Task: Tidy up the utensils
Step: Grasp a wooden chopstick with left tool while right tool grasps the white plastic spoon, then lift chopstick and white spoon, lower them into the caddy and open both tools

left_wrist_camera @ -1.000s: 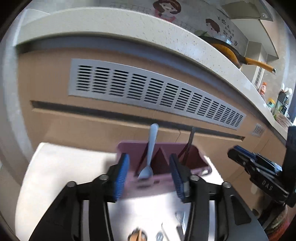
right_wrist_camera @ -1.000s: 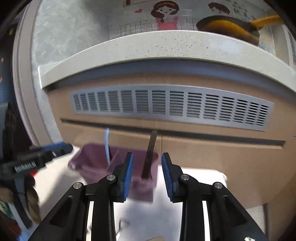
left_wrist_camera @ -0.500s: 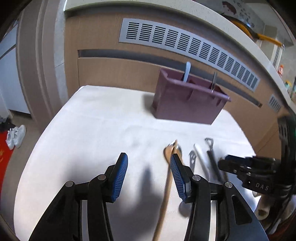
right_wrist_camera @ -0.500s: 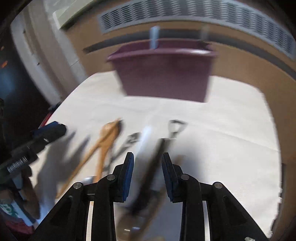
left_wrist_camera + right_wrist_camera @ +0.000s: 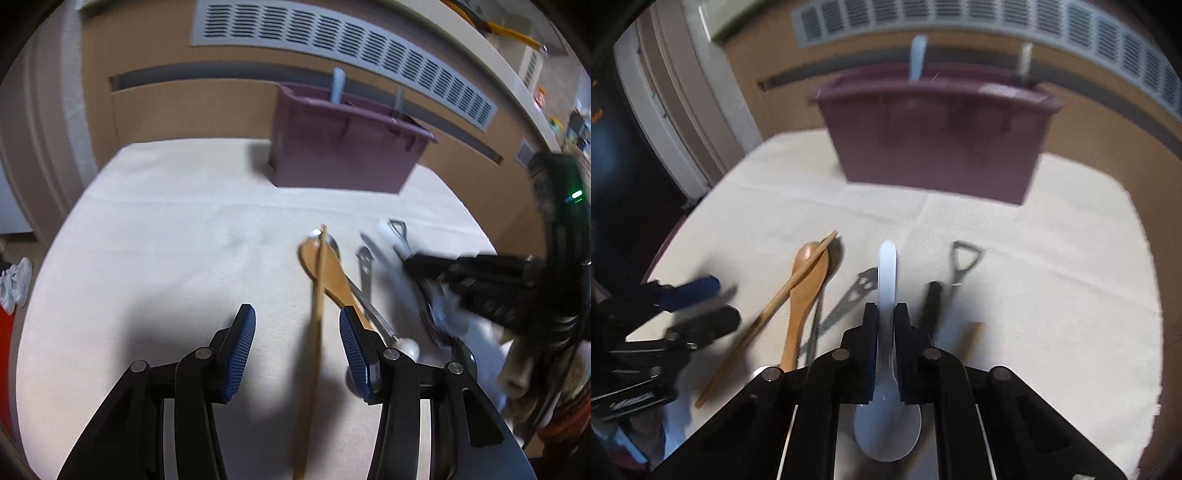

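Cream cloth table [image 5: 1052, 258]: right gripper [image 5: 886, 325] clamps white plastic spoon [image 5: 887, 273], light, stiff, slippery, at mid-handle; left gripper [image 5: 297, 334] closing around wooden chopstick [image 5: 318, 295], purple holder [image 5: 938, 136] at 12 o'clock.

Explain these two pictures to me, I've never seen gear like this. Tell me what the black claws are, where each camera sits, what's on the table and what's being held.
No robot here: a person holds a two-finger gripper in each hand, and each carries a wide-angle camera looking along its fingers.

The left view shows the left gripper, its jaws closing slightly, not yet touching the wooden chopstick between them.

The right view shows the right gripper shut on a white spoon.

On the cloth-covered table lie a wooden spoon and several metal utensils. Behind stands a purple bin with two utensils already in it.
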The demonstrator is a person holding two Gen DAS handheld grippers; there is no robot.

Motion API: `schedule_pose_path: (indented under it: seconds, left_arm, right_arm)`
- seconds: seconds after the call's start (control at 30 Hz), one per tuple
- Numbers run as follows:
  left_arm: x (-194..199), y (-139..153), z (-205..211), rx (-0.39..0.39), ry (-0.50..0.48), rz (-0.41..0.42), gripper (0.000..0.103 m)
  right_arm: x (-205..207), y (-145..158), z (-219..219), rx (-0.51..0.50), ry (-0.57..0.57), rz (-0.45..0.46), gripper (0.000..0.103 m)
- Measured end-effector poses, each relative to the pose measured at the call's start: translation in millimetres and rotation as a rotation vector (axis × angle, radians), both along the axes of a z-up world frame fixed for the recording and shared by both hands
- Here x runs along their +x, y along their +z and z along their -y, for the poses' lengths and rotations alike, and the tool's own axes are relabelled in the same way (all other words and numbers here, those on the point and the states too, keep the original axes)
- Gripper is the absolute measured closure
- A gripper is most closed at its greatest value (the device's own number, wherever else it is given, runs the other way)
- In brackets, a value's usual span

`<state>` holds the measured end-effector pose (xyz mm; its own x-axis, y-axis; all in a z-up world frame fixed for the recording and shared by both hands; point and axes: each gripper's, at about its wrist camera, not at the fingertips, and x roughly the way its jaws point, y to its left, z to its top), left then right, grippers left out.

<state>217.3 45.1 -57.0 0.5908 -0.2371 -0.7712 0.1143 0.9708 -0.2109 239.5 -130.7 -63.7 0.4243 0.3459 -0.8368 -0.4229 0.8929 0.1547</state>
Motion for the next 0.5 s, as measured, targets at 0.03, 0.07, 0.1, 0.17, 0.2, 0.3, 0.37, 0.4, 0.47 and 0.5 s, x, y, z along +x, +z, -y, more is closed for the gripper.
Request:
schedule_pose_path:
  seconds: [0.03, 0.07, 0.1, 0.17, 0.2, 0.3, 0.37, 0.4, 0.47, 0.5]
  left_arm:
    - [2.3, -0.9, 3.6, -0.002, -0.024, -0.013, 0.061]
    - [5.3, -1.8, 6.5, -0.001, -0.040, -0.027, 0.063]
    - [8.8, -2.8, 9.1, 0.007, -0.050, -0.041, 0.068]
    - [15.2, -4.7, 14.7, 0.037, -0.063, -0.057, 0.075]
    - [18.4, -5.1, 15.6, 0.058, -0.056, -0.061, 0.078]
    - [27.5, -7.5, 19.9, 0.089, -0.065, -0.087, 0.083]
    - [32.5, -10.3, 22.5, 0.092, -0.071, -0.108, 0.083]
    - [35.1, -11.9, 24.0, 0.094, -0.073, -0.121, 0.083]
    - [39.9, -14.4, 26.9, 0.109, -0.069, -0.131, 0.083]
    - [41.7, -13.9, 28.4, 0.120, -0.064, -0.130, 0.083]
  right_arm:
    - [-3.1, 6.1, 8.8, 0.005, -0.016, 0.024, 0.095]
    - [-6.1, 11.6, 18.1, 0.015, -0.032, 0.042, 0.095]
    - [-7.3, 14.8, 22.1, 0.023, -0.040, 0.049, 0.095]
    - [-11.5, 22.6, 36.7, 0.046, -0.063, 0.068, 0.095]
    - [-12.5, 24.4, 40.1, 0.051, -0.070, 0.073, 0.094]
    - [-18.4, 27.3, 54.3, 0.079, -0.085, 0.085, 0.094]
    - [-19.6, 26.3, 58.4, 0.090, -0.089, 0.086, 0.094]
    - [-20.0, 25.7, 60.0, 0.093, -0.088, 0.088, 0.094]
    - [-19.5, 23.1, 58.6, 0.094, -0.085, 0.095, 0.094]
    - [-20.4, 22.7, 59.4, 0.095, -0.085, 0.096, 0.094]
